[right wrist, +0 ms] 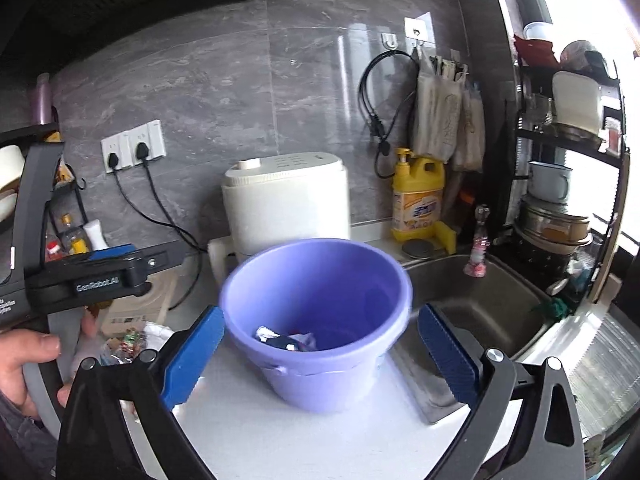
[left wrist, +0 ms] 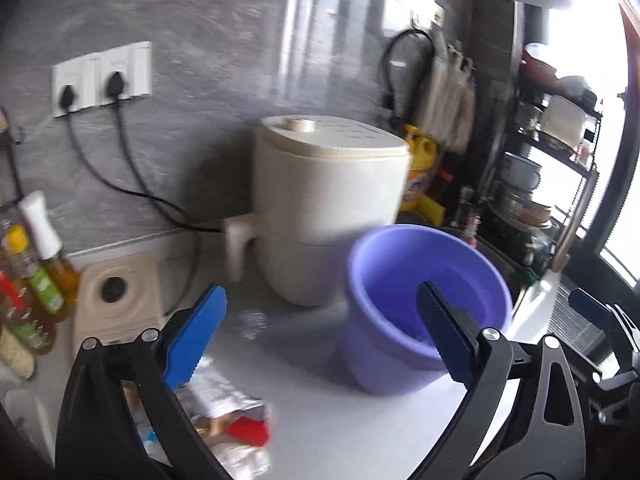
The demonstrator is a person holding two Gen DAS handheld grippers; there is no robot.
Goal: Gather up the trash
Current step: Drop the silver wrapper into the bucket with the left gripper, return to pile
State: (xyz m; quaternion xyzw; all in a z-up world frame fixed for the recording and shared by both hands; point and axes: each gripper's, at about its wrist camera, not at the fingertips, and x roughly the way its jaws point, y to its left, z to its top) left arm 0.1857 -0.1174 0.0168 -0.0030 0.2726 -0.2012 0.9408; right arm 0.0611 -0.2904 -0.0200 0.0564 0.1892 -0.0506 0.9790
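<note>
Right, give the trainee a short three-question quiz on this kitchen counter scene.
1. True or false: the purple bucket already holds some trash.
2. Multiple choice: what stands directly behind the bucket, against the wall? A) the white rice cooker B) a kettle C) a microwave
3. Fill in: more wrappers lie on the white countertop beneath the ____ gripper.

Key: 1 true; 2 A; 3 left. Both the left gripper and the right gripper stand open with nothing between their jaws.
</note>
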